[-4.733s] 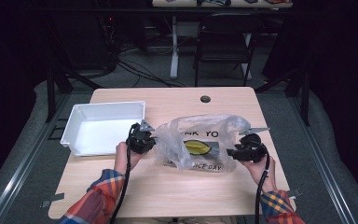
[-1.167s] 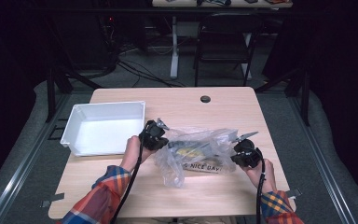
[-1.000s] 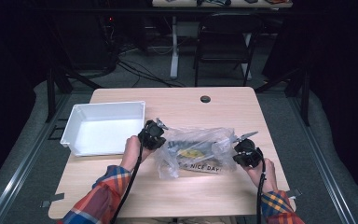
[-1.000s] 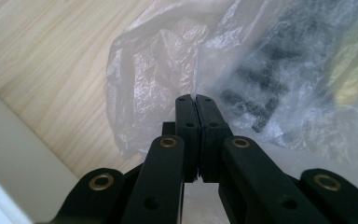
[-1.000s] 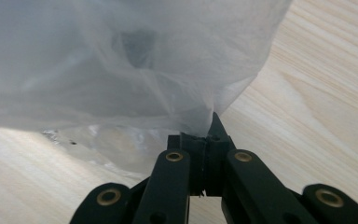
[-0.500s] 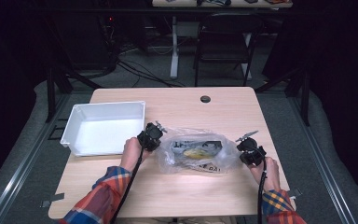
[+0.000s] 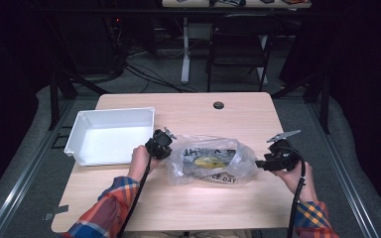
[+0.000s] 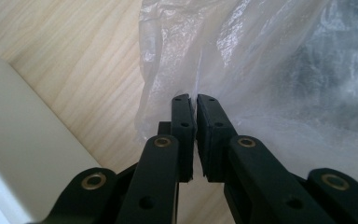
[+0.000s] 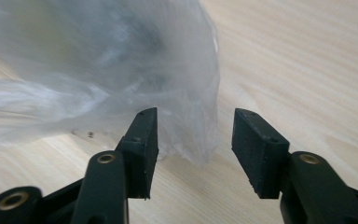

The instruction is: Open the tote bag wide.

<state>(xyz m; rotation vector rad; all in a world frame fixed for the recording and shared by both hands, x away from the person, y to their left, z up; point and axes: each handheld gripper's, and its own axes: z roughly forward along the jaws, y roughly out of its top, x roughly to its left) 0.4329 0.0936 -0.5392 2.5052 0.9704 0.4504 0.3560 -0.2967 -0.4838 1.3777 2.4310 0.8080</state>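
Observation:
A clear plastic bag with black lettering lies crumpled on the wooden table, with something yellow inside it. My left gripper is at the bag's left end. In the left gripper view its jaws have just been opening: a thin slit shows between the pads, and the edge of the bag still reaches in at the tips. My right gripper hangs just off the bag's right end. Its jaws have just been opening and stand wide, with a corner of the bag lying loose between them.
A white rectangular tray stands at the table's left, close behind my left hand; its rim is beside the left jaw. A round cable hole sits near the far edge. Bare wood extends right of the bag.
The bag has sunk from a stretched, raised shape into a heap on the table. My right gripper has let go of it and drawn back to the right. The left hand has stayed put.

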